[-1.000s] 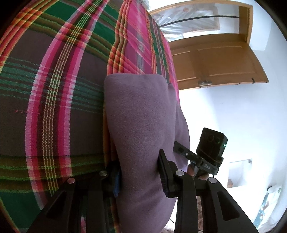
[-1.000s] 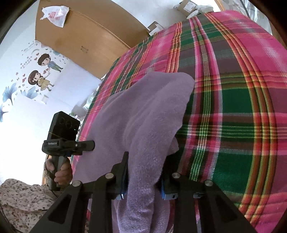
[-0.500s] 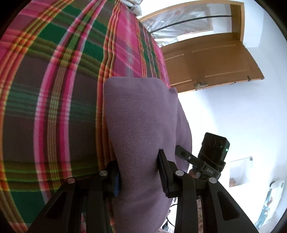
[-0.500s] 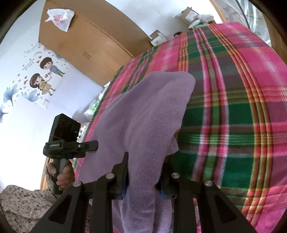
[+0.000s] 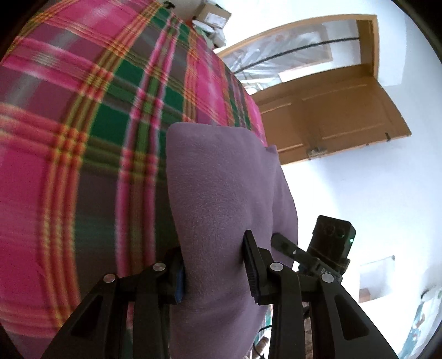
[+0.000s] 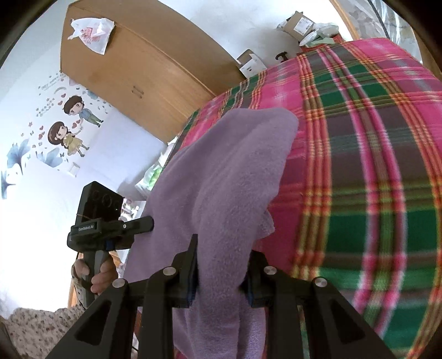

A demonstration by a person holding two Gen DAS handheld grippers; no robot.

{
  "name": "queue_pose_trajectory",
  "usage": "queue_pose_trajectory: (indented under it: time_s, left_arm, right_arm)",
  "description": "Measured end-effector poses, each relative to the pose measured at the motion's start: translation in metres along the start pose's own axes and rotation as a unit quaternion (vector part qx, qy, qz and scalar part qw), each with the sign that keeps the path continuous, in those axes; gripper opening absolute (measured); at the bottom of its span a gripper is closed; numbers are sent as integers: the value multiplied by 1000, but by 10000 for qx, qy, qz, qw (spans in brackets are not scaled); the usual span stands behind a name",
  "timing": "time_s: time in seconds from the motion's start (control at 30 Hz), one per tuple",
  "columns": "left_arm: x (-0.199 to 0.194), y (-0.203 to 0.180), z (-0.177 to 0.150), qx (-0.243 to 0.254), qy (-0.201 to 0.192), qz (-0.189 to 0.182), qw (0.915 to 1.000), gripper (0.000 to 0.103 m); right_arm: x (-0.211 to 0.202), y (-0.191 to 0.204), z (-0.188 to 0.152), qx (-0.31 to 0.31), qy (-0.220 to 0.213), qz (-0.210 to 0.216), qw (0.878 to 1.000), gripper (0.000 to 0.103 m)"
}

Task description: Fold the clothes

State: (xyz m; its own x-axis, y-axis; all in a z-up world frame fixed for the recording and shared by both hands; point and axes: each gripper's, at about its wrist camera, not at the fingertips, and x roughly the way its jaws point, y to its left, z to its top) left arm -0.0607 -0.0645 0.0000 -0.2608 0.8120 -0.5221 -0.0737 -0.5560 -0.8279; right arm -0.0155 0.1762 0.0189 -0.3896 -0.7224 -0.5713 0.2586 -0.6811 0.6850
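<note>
Left gripper point(image 5: 214, 268) pinches the purple cloth point(image 5: 221, 193), right gripper point(image 6: 221, 265) pinches it too, both sets of fingers clamped, cloth stretched over the plaid bed point(image 5: 83, 138).

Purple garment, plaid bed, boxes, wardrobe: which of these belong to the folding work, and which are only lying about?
Part of the job:
- purple garment
- left gripper, shut on it
- right gripper, shut on it
- plaid blanket, the folding surface

Just lying about:
- cardboard boxes
- wardrobe
- door
- wall stickers
</note>
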Motion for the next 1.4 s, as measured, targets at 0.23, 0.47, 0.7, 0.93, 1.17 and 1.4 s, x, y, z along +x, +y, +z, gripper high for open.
queue_pose_trajectory:
  time_s: [0.23, 0.47, 0.7, 0.93, 1.17, 1.4]
  left_arm:
    - [-13, 9, 32, 8, -181, 207, 9996, 36]
    - [-26, 25, 58, -48, -322, 366, 9988, 36]
    - [-38, 41, 88, -111, -437, 445, 9980, 36]
    - [-45, 52, 111, -113, -473, 501, 9976, 36]
    - [-48, 58, 123, -117, -624, 468, 9969, 36]
    - [-43, 79, 126, -299, -534, 496, 9969, 36]
  right_arm:
    - [30, 2, 21, 153, -24, 55, 9999, 26]
    - [60, 6, 42, 227, -96, -16, 9997, 26]
    - [88, 9, 61, 278, -164, -31, 9995, 26]
    - [101, 6, 76, 311, -236, -68, 9992, 26]
    - [111, 7, 92, 186, -363, -183, 9990, 26]
    - [121, 1, 95, 236, -321, -306, 9987, 27]
